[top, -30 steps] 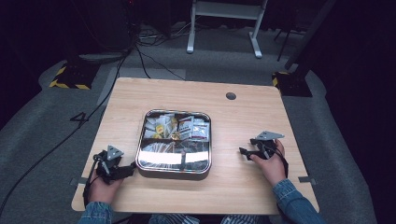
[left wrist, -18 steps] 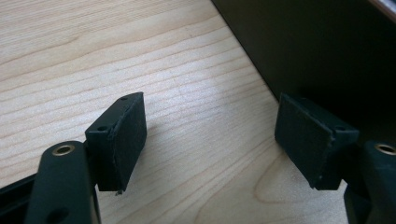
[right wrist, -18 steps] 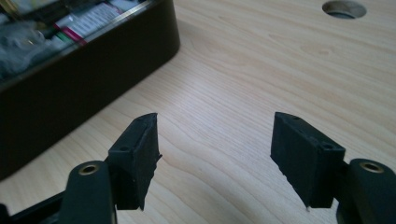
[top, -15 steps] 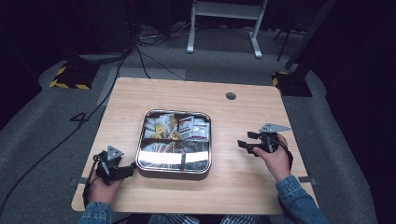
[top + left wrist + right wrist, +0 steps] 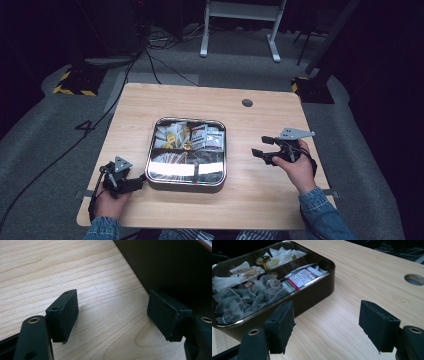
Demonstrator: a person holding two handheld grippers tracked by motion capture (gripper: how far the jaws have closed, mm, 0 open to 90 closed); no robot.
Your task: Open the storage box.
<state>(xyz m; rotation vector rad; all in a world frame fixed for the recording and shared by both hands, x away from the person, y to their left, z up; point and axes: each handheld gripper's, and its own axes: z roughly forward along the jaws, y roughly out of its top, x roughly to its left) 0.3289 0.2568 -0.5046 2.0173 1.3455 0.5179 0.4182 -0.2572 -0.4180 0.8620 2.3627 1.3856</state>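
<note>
A square metal tray (image 5: 148, 161) sits mid-table, split into compartments of tea bags, paper packets and sachets. In the right gripper view its dark wall (image 5: 312, 296) is close on the left, with mesh tea bags (image 5: 249, 297) and a red and white packet (image 5: 299, 278) inside. My right gripper (image 5: 260, 146) hovers open just right of the tray, jaws pointing at it, nothing between them (image 5: 327, 317). My left gripper (image 5: 136, 184) rests open on the table at the tray's front left corner. Its jaws (image 5: 112, 307) hold nothing, and the tray wall (image 5: 175, 265) is beside it.
The light wooden table (image 5: 260, 200) has a round cable hole (image 5: 247, 103) at the back right, also visible as the hole (image 5: 414, 279). Bare wood lies around the tray. Beyond the table are grey floor, cables and a white stand (image 5: 240, 15).
My right gripper has moved left and a little away from the person, closer to the tray's right side. The left gripper has not moved.
</note>
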